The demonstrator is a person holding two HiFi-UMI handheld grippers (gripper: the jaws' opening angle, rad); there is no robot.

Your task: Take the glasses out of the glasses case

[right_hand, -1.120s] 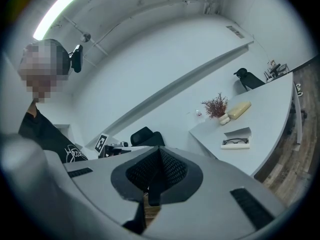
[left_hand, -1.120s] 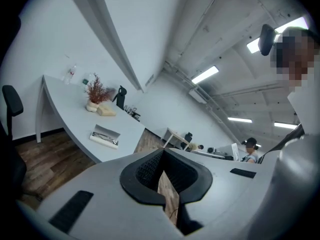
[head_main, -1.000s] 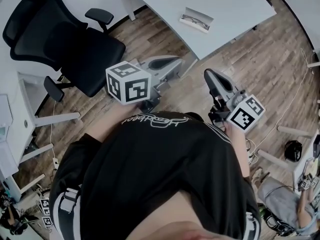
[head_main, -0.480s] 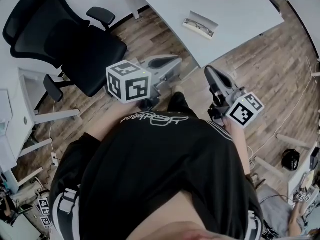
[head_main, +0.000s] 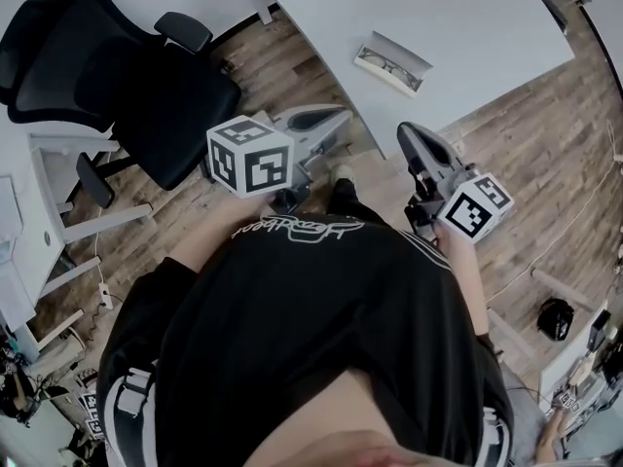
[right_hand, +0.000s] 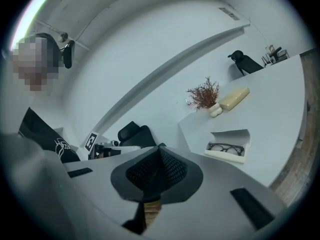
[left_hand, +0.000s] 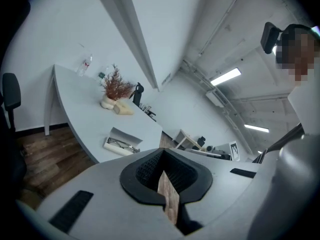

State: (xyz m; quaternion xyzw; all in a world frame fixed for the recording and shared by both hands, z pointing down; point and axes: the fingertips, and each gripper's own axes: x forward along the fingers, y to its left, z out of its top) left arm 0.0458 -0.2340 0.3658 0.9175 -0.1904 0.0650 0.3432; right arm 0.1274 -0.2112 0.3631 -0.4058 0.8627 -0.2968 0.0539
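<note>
An open white glasses case (head_main: 391,63) lies near the front edge of the white table (head_main: 467,27), with dark-framed glasses (head_main: 387,64) inside it. The case (left_hand: 120,145) also shows in the left gripper view and, with the glasses (right_hand: 226,148), in the right gripper view. My left gripper (head_main: 336,118) is held over the wooden floor, short of the table edge, with its jaws shut and empty. At about the same height to the right, my right gripper (head_main: 402,134) is also shut and empty. Both point toward the case from well short of it.
A black office chair (head_main: 117,76) stands to the left. On the far part of the table sit a dried plant in a white vase (left_hand: 116,86) and a pale yellow block (left_hand: 123,109). Another white desk (head_main: 29,212) lies at the left edge.
The view has shifted toward the table, so the case sits a little lower and further right in the head view. Both grippers hold the same pose, still shut.
</note>
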